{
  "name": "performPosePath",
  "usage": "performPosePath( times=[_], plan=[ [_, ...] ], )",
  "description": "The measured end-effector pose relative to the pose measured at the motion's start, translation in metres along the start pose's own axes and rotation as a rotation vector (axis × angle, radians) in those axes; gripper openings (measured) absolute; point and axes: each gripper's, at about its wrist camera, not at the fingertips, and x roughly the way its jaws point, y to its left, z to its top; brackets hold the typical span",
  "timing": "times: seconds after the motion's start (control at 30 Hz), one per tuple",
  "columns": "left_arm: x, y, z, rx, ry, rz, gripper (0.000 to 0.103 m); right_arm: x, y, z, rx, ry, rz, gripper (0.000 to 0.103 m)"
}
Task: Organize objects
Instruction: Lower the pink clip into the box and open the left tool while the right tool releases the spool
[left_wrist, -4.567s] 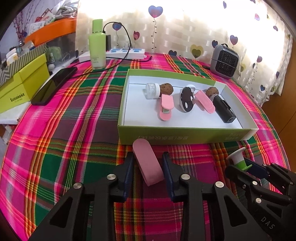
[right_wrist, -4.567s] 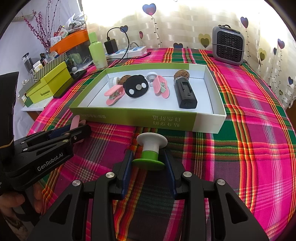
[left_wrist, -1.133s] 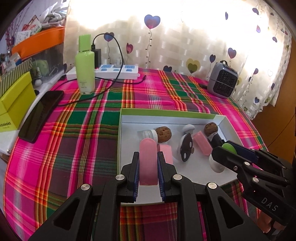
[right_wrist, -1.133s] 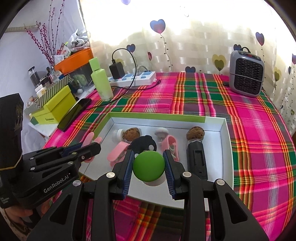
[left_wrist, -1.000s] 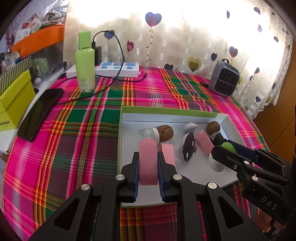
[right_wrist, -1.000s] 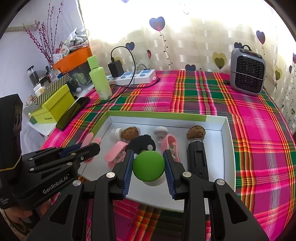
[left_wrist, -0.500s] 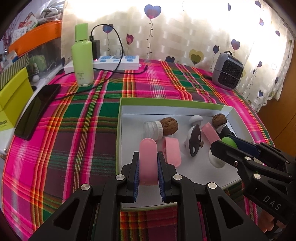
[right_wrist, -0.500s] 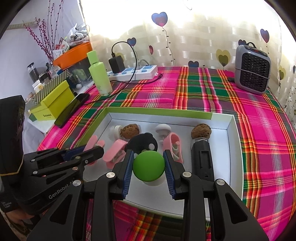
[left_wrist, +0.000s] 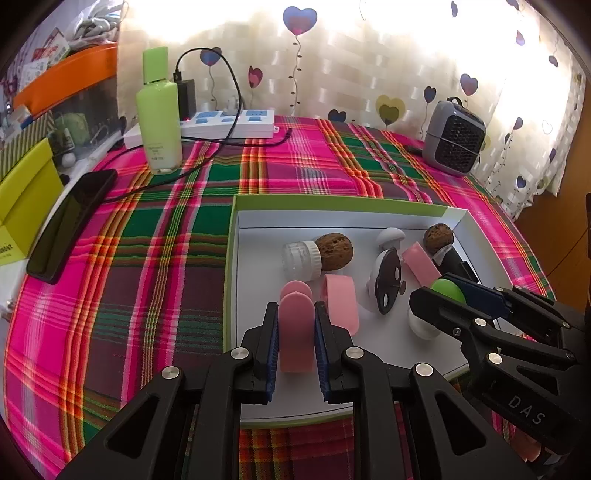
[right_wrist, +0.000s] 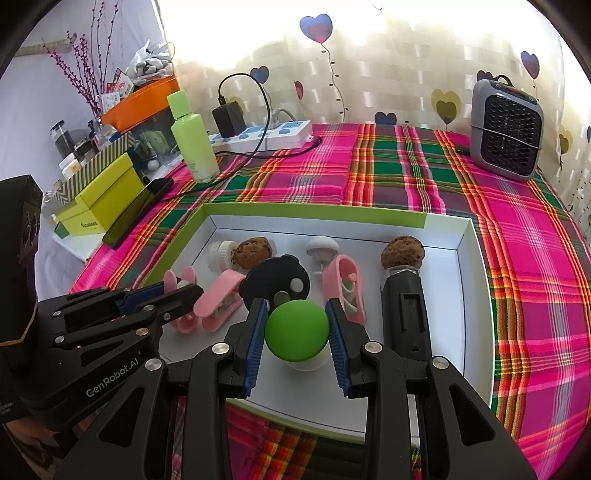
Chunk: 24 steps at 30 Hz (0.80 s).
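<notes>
Pink clip (left_wrist: 296, 334) clamped in left hand-held gripper (left_wrist: 295, 345) (over box (left_wrist: 332, 201)).

The box (right_wrist: 476, 295) floor is crowded along its far half: jar (right_wrist: 219, 254), two brown lumps (right_wrist: 255, 251), black disc (right_wrist: 275, 282), white knob (right_wrist: 322, 248), pink clips (right_wrist: 345, 288) and a black stick (right_wrist: 404, 314) leave only narrow lanes between them. The near strip of floor is bare, as is the right strip beside the stick. The left gripper (left_wrist: 295, 334) and right gripper (right_wrist: 297, 332) hang close side by side over the box; whether their frames touch is hard to tell. Outside, the cloth (left_wrist: 147, 258) left of the box lies open up to the phone (left_wrist: 70, 225) and bottle (left_wrist: 159, 122); the heater (right_wrist: 508, 136) blocks the far right corner.
</notes>
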Motion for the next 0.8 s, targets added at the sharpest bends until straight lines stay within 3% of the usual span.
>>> performPosePath(
  times=[0.8],
  plan=[
    [0.0003,-0.0033,-0.0009,0.007,0.002,0.001,0.024,0.0031,0.0,-0.0012,-0.001,0.012,0.001,0.034]
  ],
)
